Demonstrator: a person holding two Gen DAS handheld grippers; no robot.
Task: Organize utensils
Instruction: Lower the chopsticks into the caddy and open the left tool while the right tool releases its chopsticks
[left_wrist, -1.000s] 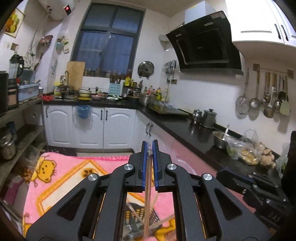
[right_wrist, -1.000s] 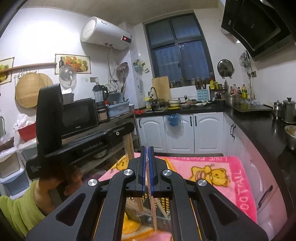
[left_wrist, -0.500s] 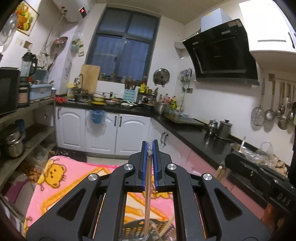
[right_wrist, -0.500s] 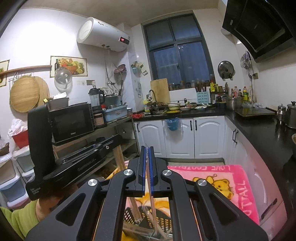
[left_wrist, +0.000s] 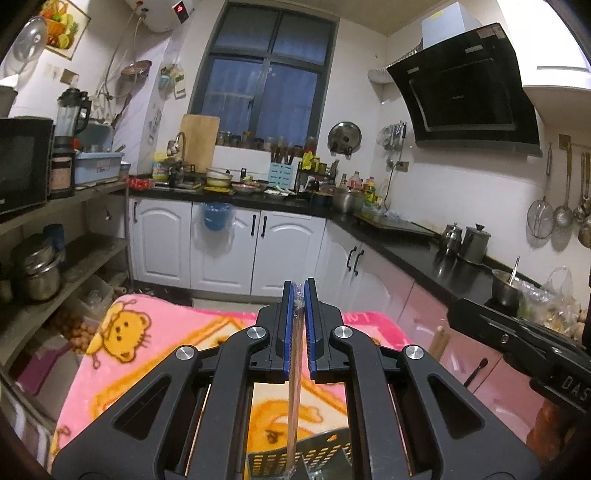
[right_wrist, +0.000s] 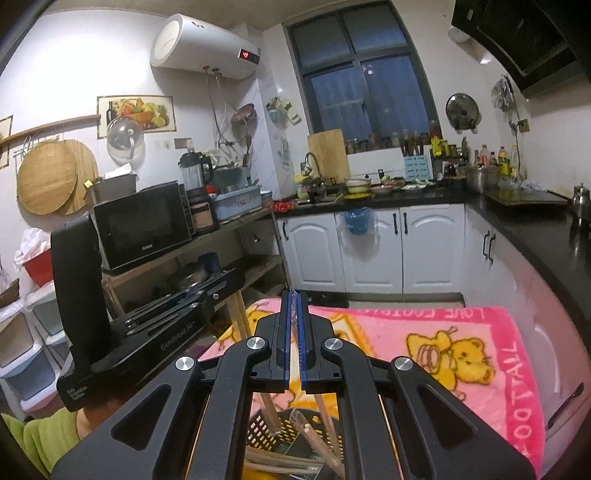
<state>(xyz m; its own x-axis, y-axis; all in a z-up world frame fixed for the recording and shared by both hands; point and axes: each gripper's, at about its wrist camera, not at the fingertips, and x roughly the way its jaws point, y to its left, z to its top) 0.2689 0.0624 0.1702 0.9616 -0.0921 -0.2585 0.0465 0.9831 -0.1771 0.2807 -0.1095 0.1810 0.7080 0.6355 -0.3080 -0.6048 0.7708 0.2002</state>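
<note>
My left gripper (left_wrist: 299, 295) is shut on a wooden chopstick (left_wrist: 294, 398) that hangs down between its blue pads toward a dark perforated utensil basket (left_wrist: 273, 459). My right gripper (right_wrist: 294, 301) is shut on another pale chopstick (right_wrist: 294, 363), held above the same dark basket (right_wrist: 280, 428), which holds several wooden chopsticks. The left gripper's body (right_wrist: 147, 325) shows at the left of the right wrist view. The right gripper's body (left_wrist: 517, 339) shows at the right of the left wrist view. Both are raised over the pink blanket.
A pink cartoon blanket (left_wrist: 125, 354) covers the table, also in the right wrist view (right_wrist: 461, 354). A black countertop (left_wrist: 417, 247) with pots runs along the right. A shelf rack (right_wrist: 207, 236) with a microwave stands left. White cabinets (left_wrist: 221, 251) lie ahead.
Both grippers have lifted and tilted up with their chopsticks. The basket has dropped lower in both views and more of the blanket's far edge and kitchen shows.
</note>
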